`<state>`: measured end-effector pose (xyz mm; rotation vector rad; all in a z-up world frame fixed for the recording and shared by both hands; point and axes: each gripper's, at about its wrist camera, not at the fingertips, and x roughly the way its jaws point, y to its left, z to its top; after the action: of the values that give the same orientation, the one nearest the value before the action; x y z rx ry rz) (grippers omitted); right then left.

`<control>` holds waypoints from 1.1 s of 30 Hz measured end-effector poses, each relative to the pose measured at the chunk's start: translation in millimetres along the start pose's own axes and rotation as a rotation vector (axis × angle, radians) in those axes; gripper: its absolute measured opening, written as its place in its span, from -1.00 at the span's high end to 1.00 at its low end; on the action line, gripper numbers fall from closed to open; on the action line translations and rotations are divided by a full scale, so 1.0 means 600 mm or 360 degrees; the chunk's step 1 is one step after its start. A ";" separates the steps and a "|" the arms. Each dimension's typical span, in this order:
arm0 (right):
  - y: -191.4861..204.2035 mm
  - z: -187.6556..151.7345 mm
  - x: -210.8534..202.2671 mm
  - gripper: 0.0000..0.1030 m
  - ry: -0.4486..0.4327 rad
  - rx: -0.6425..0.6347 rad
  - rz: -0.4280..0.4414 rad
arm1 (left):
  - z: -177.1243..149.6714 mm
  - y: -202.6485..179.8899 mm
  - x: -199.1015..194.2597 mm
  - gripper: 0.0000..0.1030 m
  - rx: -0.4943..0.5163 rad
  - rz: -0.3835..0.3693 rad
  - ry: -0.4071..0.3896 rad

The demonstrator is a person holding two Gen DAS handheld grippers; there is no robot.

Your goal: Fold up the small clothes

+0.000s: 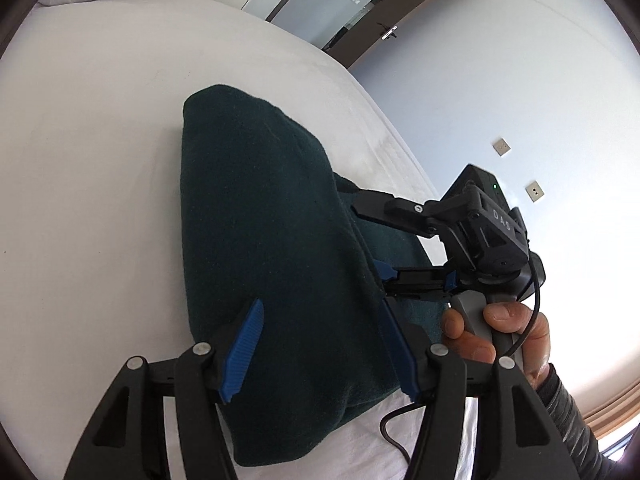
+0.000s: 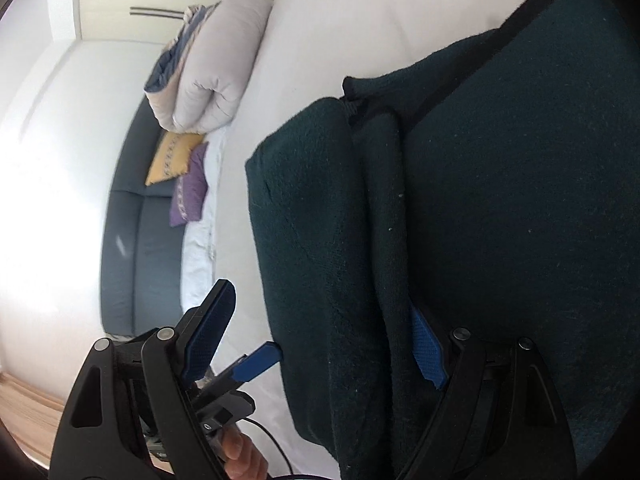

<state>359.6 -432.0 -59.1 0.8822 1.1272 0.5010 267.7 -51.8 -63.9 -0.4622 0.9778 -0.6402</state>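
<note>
A dark green fleece garment [image 1: 260, 220] lies partly folded on the white bed [image 1: 88, 140]. My left gripper [image 1: 320, 348] is open, its blue-padded fingers [image 1: 242, 356] straddling the near part of the cloth. My right gripper [image 1: 372, 240] reaches in from the right, jaws apart, with cloth between them. In the right wrist view the garment [image 2: 500, 208] fills the right side, with a black trim band. The right gripper [image 2: 320, 340] is open; one blue pad [image 2: 428, 352] is tucked in a fold. The left gripper's blue fingertip [image 2: 260, 360] shows beside the cloth edge.
A folded white duvet [image 2: 216, 72] sits at the far end of the bed, with a yellow cushion [image 2: 170, 156] and a purple cushion [image 2: 190, 192] on a grey sofa [image 2: 136, 248]. A wall with sockets [image 1: 502, 146] and a door [image 1: 372, 12] lie beyond the bed's edge.
</note>
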 end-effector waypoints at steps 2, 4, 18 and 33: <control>0.019 -0.003 0.013 -0.29 0.0049 -0.0087 -0.0108 | -0.005 -0.008 0.008 -0.20 0.0013 0.0007 0.0000; 0.028 -0.007 0.026 0.01 0.0078 -0.0155 -0.0207 | -0.007 -0.009 0.008 -0.20 0.0019 0.0017 -0.0010; 0.029 -0.029 -0.111 0.75 -0.0135 -0.0408 -0.0455 | -0.009 -0.076 0.016 -0.20 0.0155 0.0020 0.0005; -0.138 -0.028 -0.292 0.76 -0.0372 -0.0191 -0.0408 | -0.011 -0.168 0.123 -0.20 0.0379 0.0095 0.0136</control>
<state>272.2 -603.5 -30.9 0.6613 0.9682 0.2442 262.8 -176.0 -49.2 -0.1959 0.9778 -0.7173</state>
